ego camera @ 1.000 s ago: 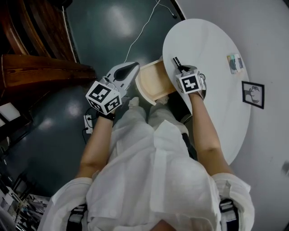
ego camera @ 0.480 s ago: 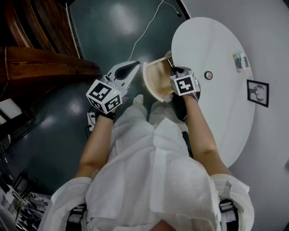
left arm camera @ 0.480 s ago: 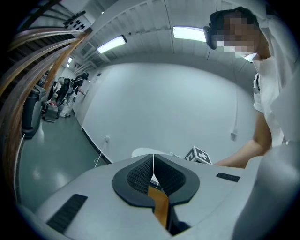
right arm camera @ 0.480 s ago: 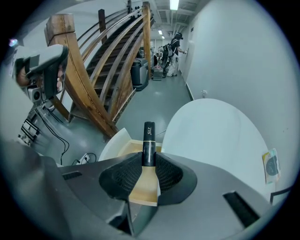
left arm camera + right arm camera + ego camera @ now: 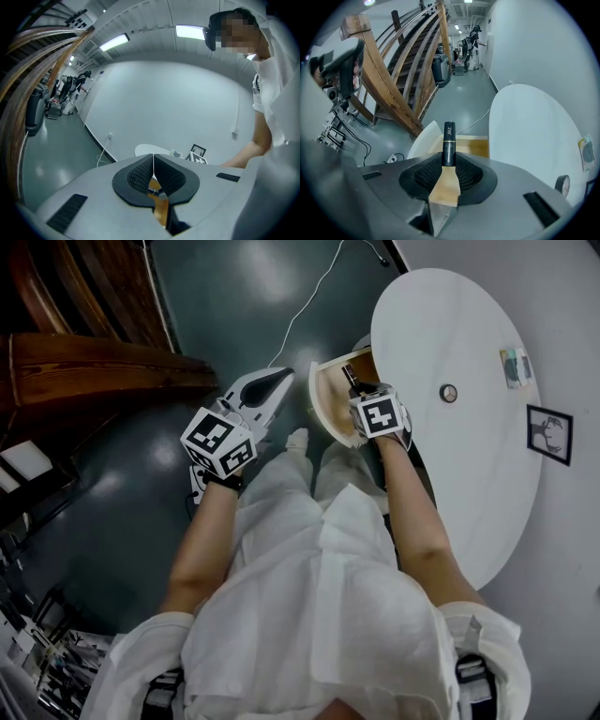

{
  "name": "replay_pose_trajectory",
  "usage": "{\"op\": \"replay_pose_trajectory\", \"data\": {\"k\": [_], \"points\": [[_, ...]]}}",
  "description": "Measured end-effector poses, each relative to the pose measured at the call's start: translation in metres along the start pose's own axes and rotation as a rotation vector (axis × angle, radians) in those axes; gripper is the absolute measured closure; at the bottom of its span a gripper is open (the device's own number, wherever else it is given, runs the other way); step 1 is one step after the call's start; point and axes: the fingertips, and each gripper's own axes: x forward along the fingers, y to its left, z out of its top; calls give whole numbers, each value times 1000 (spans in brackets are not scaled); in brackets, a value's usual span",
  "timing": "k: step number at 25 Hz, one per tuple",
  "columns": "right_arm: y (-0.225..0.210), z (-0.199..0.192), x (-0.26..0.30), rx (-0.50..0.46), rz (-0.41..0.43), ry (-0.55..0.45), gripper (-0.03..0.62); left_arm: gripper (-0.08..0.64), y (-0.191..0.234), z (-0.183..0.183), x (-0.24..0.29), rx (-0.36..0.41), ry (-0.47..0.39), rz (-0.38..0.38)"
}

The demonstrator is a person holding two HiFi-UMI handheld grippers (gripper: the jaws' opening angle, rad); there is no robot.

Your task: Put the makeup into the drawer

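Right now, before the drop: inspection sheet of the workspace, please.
Surface: white oval table, mostly bare.
Job's things: black makeup tube held over the open drawer.
Clutter: small round item and small card-like item on the table; framed picture past its edge.
Grippers: right gripper shut on the makeup tube; left gripper shut, empty, beside the drawer.
Cables: white cable across the floor.
Surroundings: wooden staircase, dark floor.
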Motion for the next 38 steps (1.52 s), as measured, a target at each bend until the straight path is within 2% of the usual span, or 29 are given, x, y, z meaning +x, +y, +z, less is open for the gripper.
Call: {"op": "replay_pose_trajectory", "data": {"k": [4, 8, 15, 24, 28, 31, 38], "points": [[6, -8, 18, 6, 14, 16, 508, 541, 2, -7, 2, -9, 12, 1], [14, -31, 42, 67, 68, 83, 508, 541, 3, -16, 7, -22, 24, 2], [11, -53, 89, 79, 90, 130, 508, 541, 6, -31, 21, -39, 43, 0], [4, -74, 153, 39, 98, 174, 508, 541, 21, -52, 39, -58, 72, 12], [-1, -62, 172, -27, 100, 118, 508, 541, 22, -56, 49, -55, 78, 1], [-2, -61, 186, -33, 111, 104, 508, 541, 23, -59, 54, -51, 83, -1], [-2, -65, 197, -39, 119, 140, 508, 541, 27, -60, 58, -56, 88, 7]]}}
